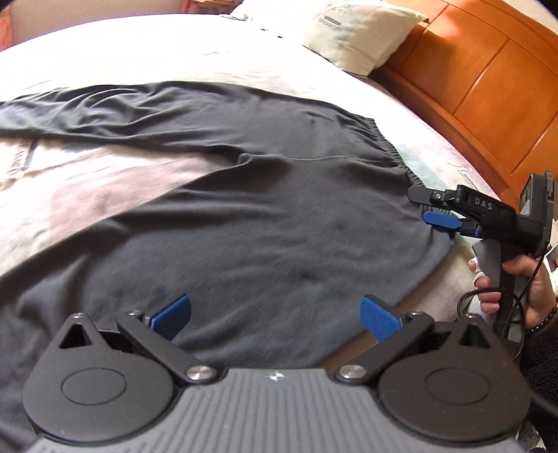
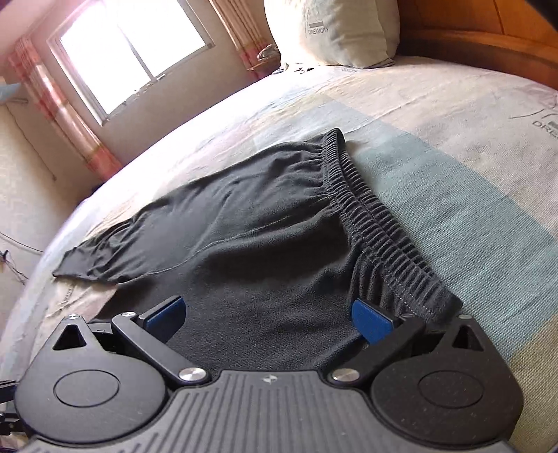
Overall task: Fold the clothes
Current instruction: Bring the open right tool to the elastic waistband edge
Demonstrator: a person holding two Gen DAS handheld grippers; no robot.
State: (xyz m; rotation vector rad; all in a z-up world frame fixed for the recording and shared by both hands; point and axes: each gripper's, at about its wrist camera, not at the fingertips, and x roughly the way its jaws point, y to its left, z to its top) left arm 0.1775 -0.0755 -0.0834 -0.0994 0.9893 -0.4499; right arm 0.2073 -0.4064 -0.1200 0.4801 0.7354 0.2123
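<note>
Left gripper [image 1: 275, 315] spread wide over dark trousers [image 1: 244, 209], touching nothing. Trousers flat on bed [image 1: 174, 52], legs splayed toward far side. Right gripper [image 2: 266, 319] also spread, at waistband [image 2: 383, 223] corner, gripped by hand [image 1: 523, 285]. Pillow [image 2: 334, 31] beside headboard [image 1: 488, 76].

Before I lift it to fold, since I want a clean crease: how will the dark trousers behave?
Probably floppy: the trousers lie wrinkled flat on the bedspread, so unheld parts should sag. The gathered elastic waistband may bunch when pinched. The knit looks matte, so likely not slippery between the fingers.
</note>
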